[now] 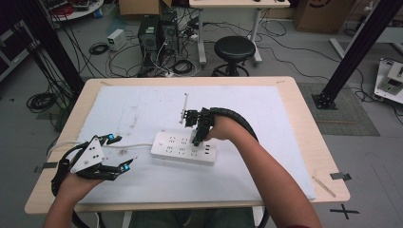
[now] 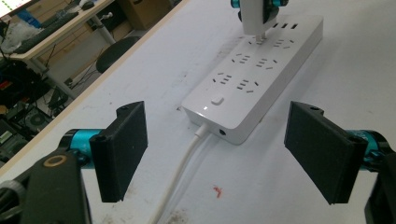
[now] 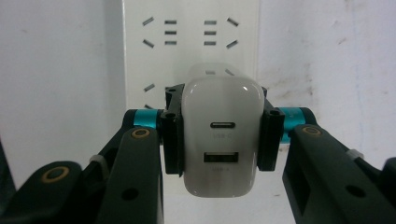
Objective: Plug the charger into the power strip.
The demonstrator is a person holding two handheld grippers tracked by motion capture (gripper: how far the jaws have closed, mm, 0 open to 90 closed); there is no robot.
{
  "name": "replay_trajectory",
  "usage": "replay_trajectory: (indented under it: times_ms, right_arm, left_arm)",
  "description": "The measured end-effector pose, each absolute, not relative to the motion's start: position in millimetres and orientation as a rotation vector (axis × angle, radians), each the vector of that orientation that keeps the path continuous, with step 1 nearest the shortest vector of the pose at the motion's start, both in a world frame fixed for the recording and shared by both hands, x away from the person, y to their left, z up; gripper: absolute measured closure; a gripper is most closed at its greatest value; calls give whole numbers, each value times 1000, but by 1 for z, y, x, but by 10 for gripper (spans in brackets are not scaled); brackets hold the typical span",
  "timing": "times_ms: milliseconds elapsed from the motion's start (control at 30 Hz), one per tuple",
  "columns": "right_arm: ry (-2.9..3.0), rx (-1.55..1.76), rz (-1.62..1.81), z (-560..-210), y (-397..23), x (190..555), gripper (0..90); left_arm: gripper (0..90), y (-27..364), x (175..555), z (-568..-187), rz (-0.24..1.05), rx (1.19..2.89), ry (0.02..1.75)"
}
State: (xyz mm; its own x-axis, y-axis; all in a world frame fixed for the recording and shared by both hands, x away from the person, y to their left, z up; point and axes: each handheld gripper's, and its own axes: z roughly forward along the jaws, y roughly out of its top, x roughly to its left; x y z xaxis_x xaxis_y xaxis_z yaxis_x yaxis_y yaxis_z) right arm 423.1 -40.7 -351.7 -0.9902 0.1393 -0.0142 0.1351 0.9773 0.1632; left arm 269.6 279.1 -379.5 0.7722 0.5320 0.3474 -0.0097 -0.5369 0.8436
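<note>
The charger (image 3: pixel 220 140) sits tight between the right gripper's (image 3: pixel 219 135) black jaws, just above the strip (image 1: pixel 184 147). It is white, smooth and round-cornered, with two ports on its face. The strip is long, flat and white, on the desk's (image 1: pixel 294 109) white mat. The left gripper's (image 2: pixel 224 154) jaws stand wide open and hold nothing.

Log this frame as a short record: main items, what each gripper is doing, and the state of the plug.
Surface: white mat on a wooden table
Main item: white power strip with its cable trailing off toward the left gripper
Right gripper: shut on a white charger, held above the strip's sockets
Charger state: prongs at a socket, not seated; a gap shows in the left gripper view
Left gripper: open, holding nothing, near the strip's cable end
Beyond the table: black stool
</note>
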Motion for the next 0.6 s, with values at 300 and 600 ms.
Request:
replay_trajectory:
  times_ms: [300,600]
  right_arm:
    - [3104,201,212,-356,-33,424,632]
    - [3084,200,189,-366,-27,421,636]
  left_arm:
    - [214,279,269,-379,741,2029,391]
    - [214,271,272,-378,736,2032,376]
